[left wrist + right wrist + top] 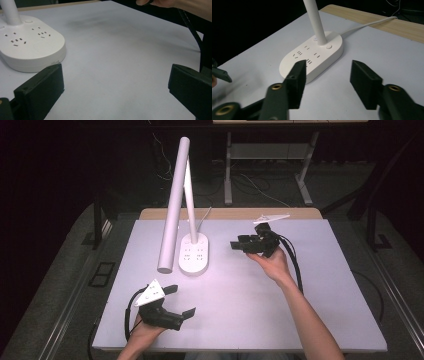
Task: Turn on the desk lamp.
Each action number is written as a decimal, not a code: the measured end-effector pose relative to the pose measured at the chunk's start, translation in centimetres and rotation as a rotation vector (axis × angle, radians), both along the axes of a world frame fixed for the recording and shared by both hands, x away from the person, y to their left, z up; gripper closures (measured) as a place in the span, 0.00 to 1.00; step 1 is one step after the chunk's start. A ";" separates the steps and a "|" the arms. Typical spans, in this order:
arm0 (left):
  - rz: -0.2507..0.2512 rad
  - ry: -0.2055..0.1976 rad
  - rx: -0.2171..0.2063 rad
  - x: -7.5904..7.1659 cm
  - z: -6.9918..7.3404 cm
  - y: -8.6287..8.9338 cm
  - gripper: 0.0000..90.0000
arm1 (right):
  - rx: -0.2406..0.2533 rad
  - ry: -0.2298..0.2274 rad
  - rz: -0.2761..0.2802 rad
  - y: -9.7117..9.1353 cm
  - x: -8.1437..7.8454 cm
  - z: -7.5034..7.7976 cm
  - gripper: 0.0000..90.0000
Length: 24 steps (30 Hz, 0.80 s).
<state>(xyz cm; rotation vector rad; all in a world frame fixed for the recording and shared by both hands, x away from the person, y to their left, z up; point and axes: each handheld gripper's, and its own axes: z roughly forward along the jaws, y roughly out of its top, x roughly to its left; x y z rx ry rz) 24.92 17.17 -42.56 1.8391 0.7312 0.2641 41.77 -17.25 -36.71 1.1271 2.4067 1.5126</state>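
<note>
The lamp [194,254] stands on the counter [300,310], left of the middle, its white base carrying sockets and its head [172,210] slanting down over it. The right tool [239,244] hangs just right of the base, pointing at it, jaws about half apart and holding nothing. The left tool [183,301] sits near the front edge, jaws wide and empty.
</note>
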 end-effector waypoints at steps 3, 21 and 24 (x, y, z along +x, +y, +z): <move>0.001 0.000 0.001 0.0 0.0 0.0 0.00 | -0.005 -0.010 -0.014 -0.8 -0.9 0.3 0.29; 0.002 -0.001 0.000 0.0 0.0 -0.1 0.00 | 0.014 0.013 -0.051 -6.1 -7.3 -0.2 0.00; 0.002 -0.002 0.003 0.0 0.0 -0.1 0.00 | 0.021 0.014 -0.057 -6.9 -8.6 -0.3 0.00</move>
